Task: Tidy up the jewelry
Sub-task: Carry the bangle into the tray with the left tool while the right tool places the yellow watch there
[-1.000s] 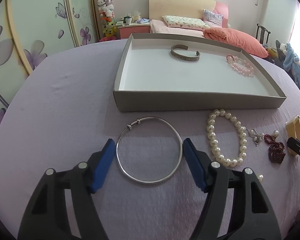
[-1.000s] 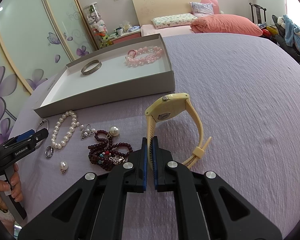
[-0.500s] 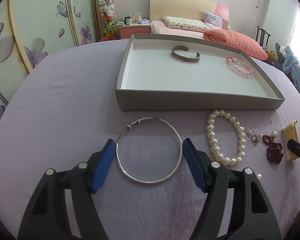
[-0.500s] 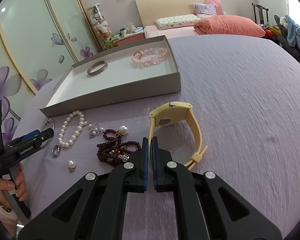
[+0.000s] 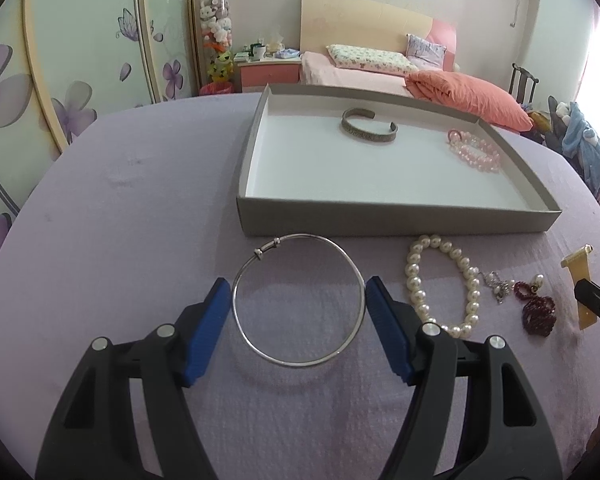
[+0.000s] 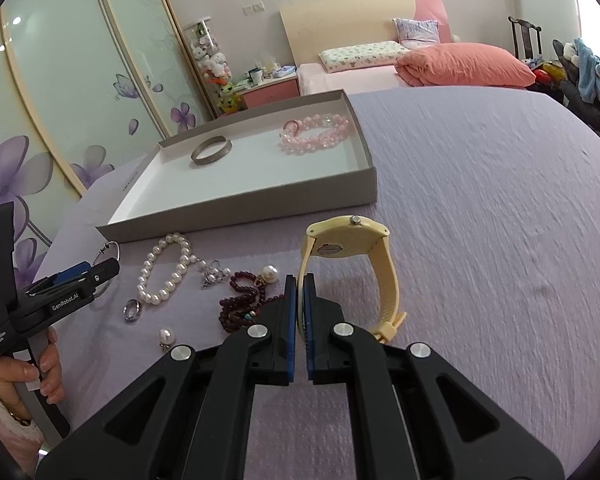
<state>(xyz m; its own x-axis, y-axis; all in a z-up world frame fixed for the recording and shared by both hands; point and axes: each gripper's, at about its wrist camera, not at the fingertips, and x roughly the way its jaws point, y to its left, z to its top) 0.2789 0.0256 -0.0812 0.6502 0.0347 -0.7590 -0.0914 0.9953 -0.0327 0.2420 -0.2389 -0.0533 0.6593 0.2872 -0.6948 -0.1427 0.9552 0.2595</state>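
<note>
My left gripper is open, its blue pads on either side of a thin silver bangle lying on the purple cloth. My right gripper is shut on the strap of a yellow watch and holds it upright on the cloth. A grey tray with a white floor holds a metal cuff and a pink bead bracelet. A pearl bracelet, a dark red bead string, a silver charm, a ring and a loose pearl lie in front of the tray.
The purple cloth stretches wide to the right of the watch. A bed with pink pillows and a wardrobe with flower doors stand behind. The left gripper also shows in the right wrist view.
My right gripper with the watch has drawn back from the tray and toward the beads. My left gripper stays around the bangle.
</note>
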